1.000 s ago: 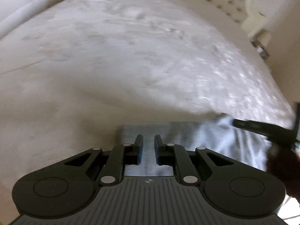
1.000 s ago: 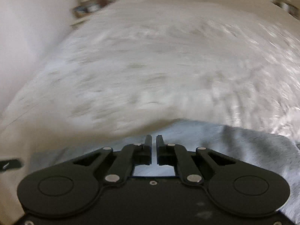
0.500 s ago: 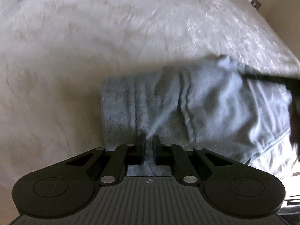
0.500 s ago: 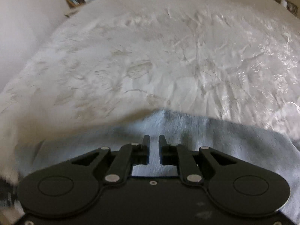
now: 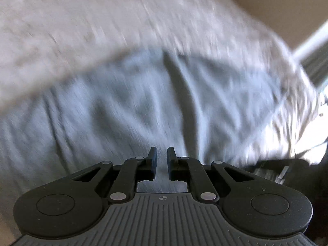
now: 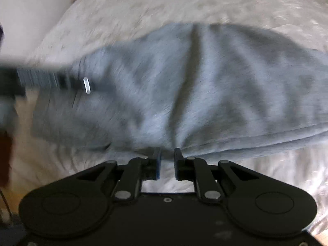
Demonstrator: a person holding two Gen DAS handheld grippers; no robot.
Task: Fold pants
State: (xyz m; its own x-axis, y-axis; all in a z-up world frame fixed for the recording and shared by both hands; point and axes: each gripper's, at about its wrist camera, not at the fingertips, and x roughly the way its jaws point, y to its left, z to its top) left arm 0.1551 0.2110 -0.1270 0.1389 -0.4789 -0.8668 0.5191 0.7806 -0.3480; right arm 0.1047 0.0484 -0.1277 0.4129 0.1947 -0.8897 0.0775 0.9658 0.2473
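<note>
Pale, crinkled bedspread (image 5: 102, 20) across the upper half of the left wrist view, blurred. Beige wall (image 5: 276, 4) in the upper right corner. Same bedspread (image 6: 184, 0) filling the top of the right wrist view; white wall (image 6: 30, 10) at upper left.

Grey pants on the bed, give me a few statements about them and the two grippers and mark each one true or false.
1. The grey pants lie on a pale bedspread. True.
2. The pants are red. False: they are grey.
3. The right gripper sits at the near edge of the pants. True.
4. The left gripper looks at bare wooden floor. False: grey fabric fills the view ahead of it.
5. The pants hang from a hanger. False: they rest on the bed.
</note>
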